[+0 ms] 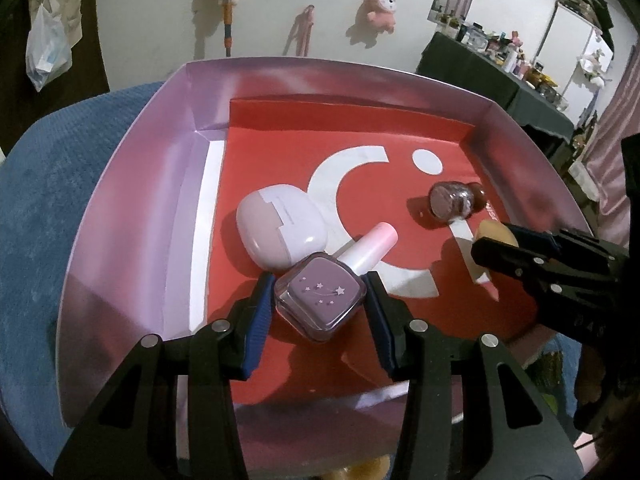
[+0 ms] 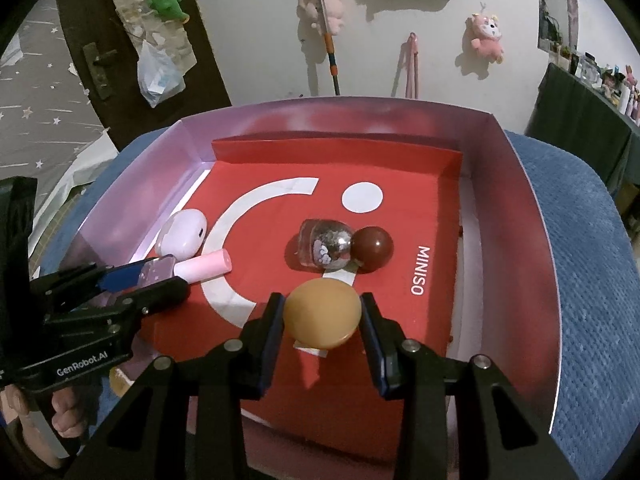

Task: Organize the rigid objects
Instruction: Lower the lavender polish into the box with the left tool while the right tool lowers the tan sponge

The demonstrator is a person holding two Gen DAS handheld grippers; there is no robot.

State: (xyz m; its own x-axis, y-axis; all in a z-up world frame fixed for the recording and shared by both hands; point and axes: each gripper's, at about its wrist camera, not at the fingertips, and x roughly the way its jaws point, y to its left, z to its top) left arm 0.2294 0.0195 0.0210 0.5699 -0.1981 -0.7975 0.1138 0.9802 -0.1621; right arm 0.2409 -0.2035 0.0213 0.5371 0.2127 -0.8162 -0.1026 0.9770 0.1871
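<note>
Left gripper [image 1: 320,300]: clamped on square mauve nail-polish bottle [image 1: 319,296], pink cap [image 1: 370,250] pointing away, up-right.
Right gripper [image 2: 322,318]: pads against tan oval egg-like object [image 2: 323,313], long axis crosswise.
Both: inside shallow pink-walled box [image 2: 516,208].

Mauve nail-polish bottle [image 1: 320,296] lying flat in tray [image 1: 120,208]; tan egg [image 2: 323,317] nearby.

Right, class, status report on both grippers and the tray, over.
Left gripper shut on nail polish bottle. Right gripper shut on tan egg-shaped piece. Both over red-lined tray. Earbud case crowds left.
</note>
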